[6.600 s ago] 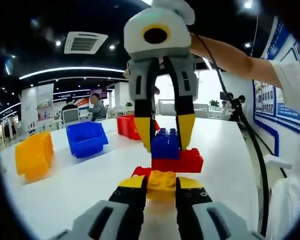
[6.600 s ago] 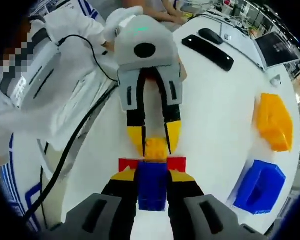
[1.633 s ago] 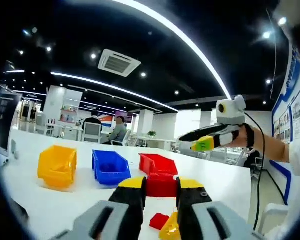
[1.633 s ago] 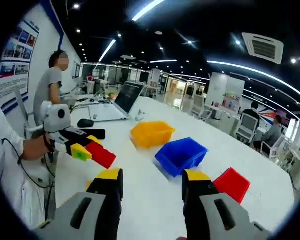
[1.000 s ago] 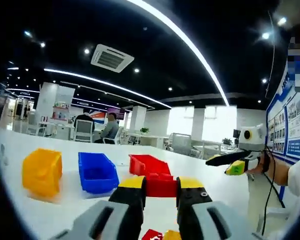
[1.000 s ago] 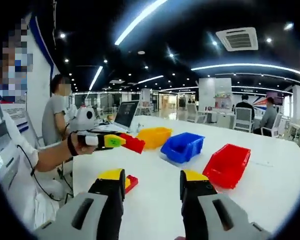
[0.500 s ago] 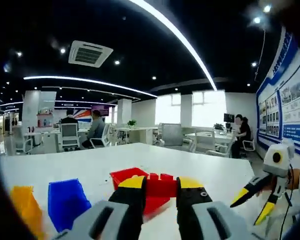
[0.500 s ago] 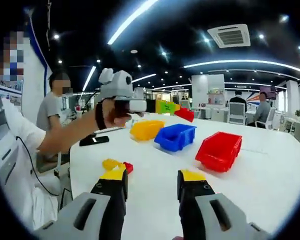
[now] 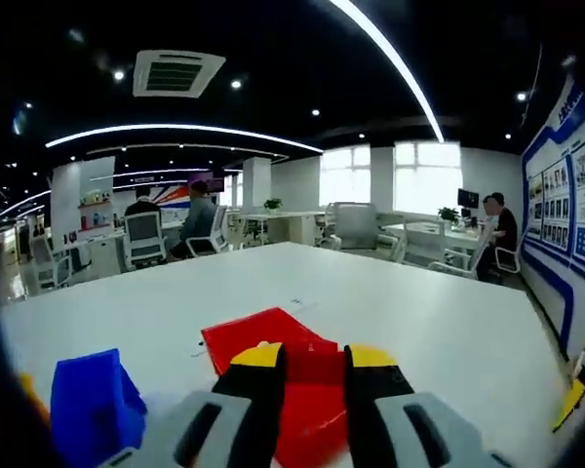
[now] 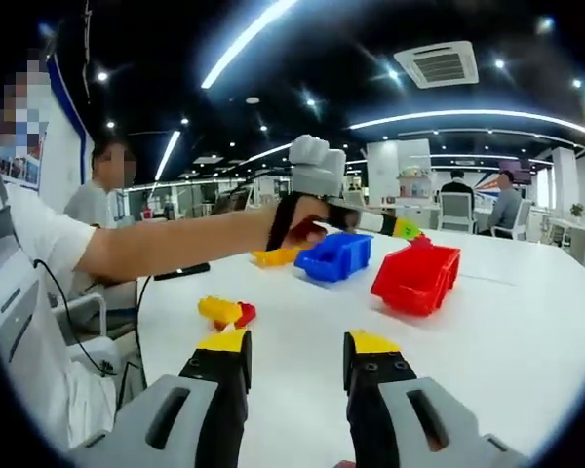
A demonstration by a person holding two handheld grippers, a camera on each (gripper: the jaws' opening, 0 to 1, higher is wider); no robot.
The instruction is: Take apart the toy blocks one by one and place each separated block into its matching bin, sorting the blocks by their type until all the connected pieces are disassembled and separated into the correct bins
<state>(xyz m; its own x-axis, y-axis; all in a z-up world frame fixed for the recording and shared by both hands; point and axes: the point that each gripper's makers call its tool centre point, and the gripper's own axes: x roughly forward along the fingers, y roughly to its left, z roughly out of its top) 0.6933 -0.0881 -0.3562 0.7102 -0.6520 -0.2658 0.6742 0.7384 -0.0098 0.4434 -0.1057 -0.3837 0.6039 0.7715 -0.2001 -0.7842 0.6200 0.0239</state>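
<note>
A red plastic toy block (image 9: 310, 375) sits clamped between the yellow-tipped jaws of the left gripper (image 9: 312, 369), directly over the open red plastic bin (image 9: 263, 336) on the white table (image 9: 390, 312). In the right gripper view the same left gripper (image 10: 409, 234) is held out at the end of a long, nearly level outstretched arm (image 10: 175, 242), the hand (image 10: 297, 219) wrapped round its handle, its tip with the red block (image 10: 421, 240) just at the top edge of the red bin (image 10: 417, 276).

The blue plastic bin (image 9: 93, 400) stands just beside the red one; in the right gripper view it (image 10: 336, 255) lies between the red bin and the yellow plastic bin (image 10: 273, 256), which is partly hidden behind the arm. Nearer the person, a small cluster of a yellow block (image 10: 219, 310) and a red block (image 10: 245, 313), touching each other, rests on the table well apart from the bins.

The right gripper (image 10: 294, 353) hovers low over bare table, its two jaws spread wide with nothing between them. One yellow tip of it (image 9: 570, 405) shows at the edge of the left gripper view.

A person in a white sleeve (image 10: 24, 244) holds the tools; other people sit at desks far behind.
</note>
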